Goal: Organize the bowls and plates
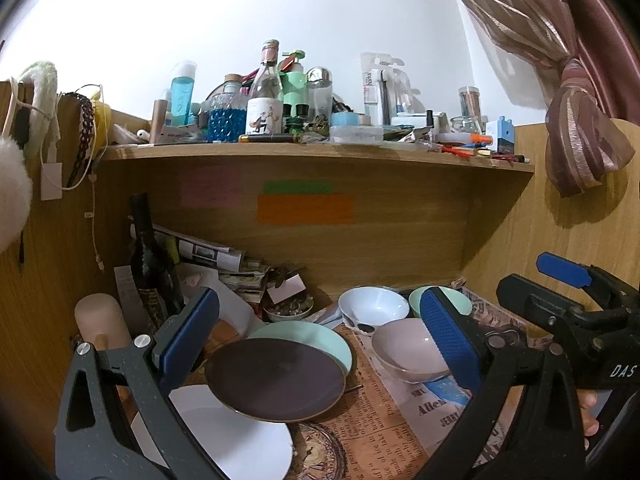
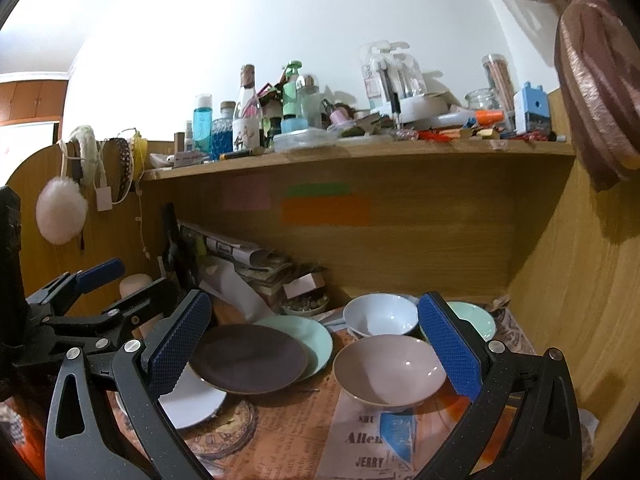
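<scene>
Three overlapping plates lie on the newspaper-covered desk (image 2: pixel 288 432): a dark brown plate (image 1: pixel 276 380) (image 2: pixel 248 360) rests on a mint plate (image 1: pixel 320 336) (image 2: pixel 318 340) and a white plate (image 1: pixel 224 436) (image 2: pixel 192 400). To their right stand a pink bowl (image 1: pixel 404 348) (image 2: pixel 388 372), a white bowl (image 1: pixel 374 306) (image 2: pixel 380 314) and a mint bowl (image 1: pixel 464 304) (image 2: pixel 476 320), half hidden by a finger. My left gripper (image 1: pixel 318 340) hangs open over the plates. My right gripper (image 2: pixel 314 346) is open, between the brown plate and the pink bowl. Neither holds anything.
A cluttered shelf (image 1: pixel 312 152) with bottles and jars overhangs the desk. At the back left stand a dark wine bottle (image 1: pixel 150 264), stacked papers (image 1: pixel 224 256), a small dish of trinkets (image 1: pixel 288 310) and a beige cylinder (image 1: pixel 100 320). Wooden side panels and a curtain (image 1: pixel 580 132) close the right.
</scene>
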A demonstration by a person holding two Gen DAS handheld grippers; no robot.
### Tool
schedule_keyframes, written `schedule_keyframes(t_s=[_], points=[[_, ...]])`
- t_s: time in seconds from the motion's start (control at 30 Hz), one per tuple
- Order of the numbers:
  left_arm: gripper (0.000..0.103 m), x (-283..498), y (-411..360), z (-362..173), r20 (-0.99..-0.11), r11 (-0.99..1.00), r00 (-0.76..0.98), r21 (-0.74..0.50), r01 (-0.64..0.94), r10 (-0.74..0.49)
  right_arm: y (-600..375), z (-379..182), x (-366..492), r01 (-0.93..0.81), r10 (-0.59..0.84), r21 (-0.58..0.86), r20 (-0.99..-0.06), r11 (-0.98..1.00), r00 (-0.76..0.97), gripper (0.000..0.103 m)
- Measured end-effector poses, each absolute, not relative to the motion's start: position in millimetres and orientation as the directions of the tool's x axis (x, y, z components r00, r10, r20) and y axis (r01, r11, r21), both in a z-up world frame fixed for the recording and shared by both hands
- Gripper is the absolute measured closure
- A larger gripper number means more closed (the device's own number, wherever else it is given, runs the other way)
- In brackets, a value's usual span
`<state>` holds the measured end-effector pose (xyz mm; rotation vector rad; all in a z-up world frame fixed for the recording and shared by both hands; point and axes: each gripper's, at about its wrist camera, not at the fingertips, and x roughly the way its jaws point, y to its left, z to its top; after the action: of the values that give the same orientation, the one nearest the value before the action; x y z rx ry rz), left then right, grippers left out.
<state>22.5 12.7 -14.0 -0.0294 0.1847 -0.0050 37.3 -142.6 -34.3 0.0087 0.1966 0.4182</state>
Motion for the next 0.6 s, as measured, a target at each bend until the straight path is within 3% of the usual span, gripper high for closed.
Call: schedule_keyframes(t_s=[0.23,0.6], points=[[0.001,39.4,32.6,-28.4,-0.252,0.999,0.968,-0.049,-0.004,-0.008,-134.8,-47.8,54.6,-0.406,0.413,0.075,-0.209,0.911,0.887,0.0],[0.001,91.0,90.9,-63.5,-0.418,0.998,0.908,-0.039,-0.056,0.035,-108.8,-81.5,108.4,-0.425,0.432,0.109,-0.385,0.899,0.815,0.0]])
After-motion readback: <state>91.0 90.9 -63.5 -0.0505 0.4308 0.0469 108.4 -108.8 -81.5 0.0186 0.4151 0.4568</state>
